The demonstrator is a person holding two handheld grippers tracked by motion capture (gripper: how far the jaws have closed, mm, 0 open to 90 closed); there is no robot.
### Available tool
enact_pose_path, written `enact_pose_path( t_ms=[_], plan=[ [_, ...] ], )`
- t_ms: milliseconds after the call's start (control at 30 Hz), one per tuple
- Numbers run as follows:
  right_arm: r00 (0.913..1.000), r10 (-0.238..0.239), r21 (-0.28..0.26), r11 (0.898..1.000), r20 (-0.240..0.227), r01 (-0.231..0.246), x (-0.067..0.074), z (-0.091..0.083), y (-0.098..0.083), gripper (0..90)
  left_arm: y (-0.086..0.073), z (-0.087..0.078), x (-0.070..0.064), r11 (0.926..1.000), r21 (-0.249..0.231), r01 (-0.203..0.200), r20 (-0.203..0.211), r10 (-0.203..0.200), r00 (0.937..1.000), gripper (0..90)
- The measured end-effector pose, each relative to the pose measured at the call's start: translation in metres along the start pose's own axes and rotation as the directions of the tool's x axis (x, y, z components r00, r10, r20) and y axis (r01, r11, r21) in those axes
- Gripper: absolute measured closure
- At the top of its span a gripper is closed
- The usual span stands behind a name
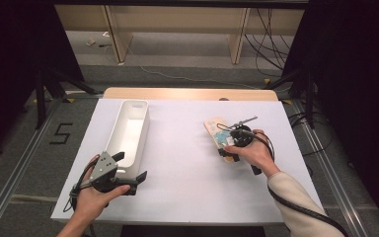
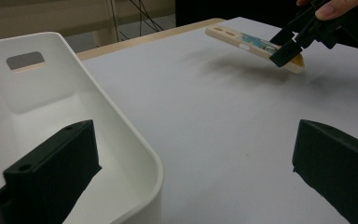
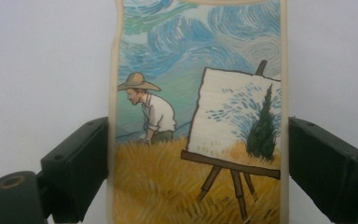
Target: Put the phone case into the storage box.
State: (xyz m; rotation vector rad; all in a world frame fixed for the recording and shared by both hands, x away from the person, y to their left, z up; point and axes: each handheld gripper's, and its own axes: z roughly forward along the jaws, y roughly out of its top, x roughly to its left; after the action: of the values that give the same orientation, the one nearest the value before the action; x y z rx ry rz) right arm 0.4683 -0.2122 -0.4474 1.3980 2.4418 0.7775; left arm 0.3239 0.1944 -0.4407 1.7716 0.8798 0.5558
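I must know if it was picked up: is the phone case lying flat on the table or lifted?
Lifted: the phone case hangs tilted above the table, shadow beneath, clamped in the right gripper.

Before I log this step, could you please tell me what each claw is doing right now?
Left claw: open, holding nothing, beside the white bin.
Right claw: closed on the phone case.

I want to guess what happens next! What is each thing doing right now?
Cream phone case with a painted field scene: gripped by its sides, lifted at a tilt above the table.
Long white plastic bin: upright, empty.
Right claw: shut on the case.
Left claw: open, holding nothing, one jaw inside the bin.
White table: bare around them.
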Motion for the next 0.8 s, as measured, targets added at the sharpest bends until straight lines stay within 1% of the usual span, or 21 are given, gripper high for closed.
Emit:
enact_pose_path(
  t_ms=[67, 100, 200, 333, 367, 467, 633, 800],
  plan=[
    [1.0, -0.001, -0.028, 1.0, -0.008, 0.001, 0.0, -0.003, -0.001, 11.9, 0.0, 0.0, 0.001, 1.0, -0.001, -0.001, -0.002, 0.001, 1.0, 0.0],
    [0.9998, -0.016, -0.05, 0.999, -0.011, 0.015, 0.0, -0.004, -0.001, 11.9, 0.0, 0.0, 0.001, 1.0, 0.0, -0.001, -0.002, 0.001, 1.0, 0.0],
    [0.9997, -0.013, -0.08, 0.997, -0.02, 0.012, 0.003, -0.008, -0.003, 11.9, 0.001, 0.0, 0.002, 1.0, -0.002, 0.003, -0.005, -0.003, 1.0, 0.0],
    [0.9991, -0.029, -0.133, 0.991, -0.032, 0.024, 0.005, -0.014, -0.005, 11.9, 0.001, 0.001, 0.003, 1.0, -0.005, 0.005, -0.007, -0.005, 1.0, 0.0],
    [0.9988, -0.037, -0.15, 0.988, -0.034, 0.031, 0.006, -0.015, -0.005, 11.9, 0.002, 0.002, 0.004, 0.9999, -0.005, 0.009, -0.008, -0.009, 0.9999, 0.0],
    [0.9976, -0.05, -0.18, 0.983, -0.047, 0.041, 0.011, -0.019, -0.006, 11.9, 0.003, 0.003, 0.004, 1.0, -0.004, 0.004, -0.006, -0.004, 1.0, 0.0],
    [0.9958, -0.066, -0.223, 0.973, -0.062, 0.051, 0.017, -0.025, -0.009, 11.9, 0.007, 0.006, 0.006, 0.9999, -0.013, 0.004, -0.007, -0.004, 1.0, 0.0],
    [0.9925, -0.09, -0.272, 0.96, -0.082, 0.065, 0.023, -0.031, -0.013, 11.9, 0.012, 0.011, 0.008, 0.9998, -0.018, 0.012, -0.001, -0.012, 0.9999, 0.0]
  ],
)
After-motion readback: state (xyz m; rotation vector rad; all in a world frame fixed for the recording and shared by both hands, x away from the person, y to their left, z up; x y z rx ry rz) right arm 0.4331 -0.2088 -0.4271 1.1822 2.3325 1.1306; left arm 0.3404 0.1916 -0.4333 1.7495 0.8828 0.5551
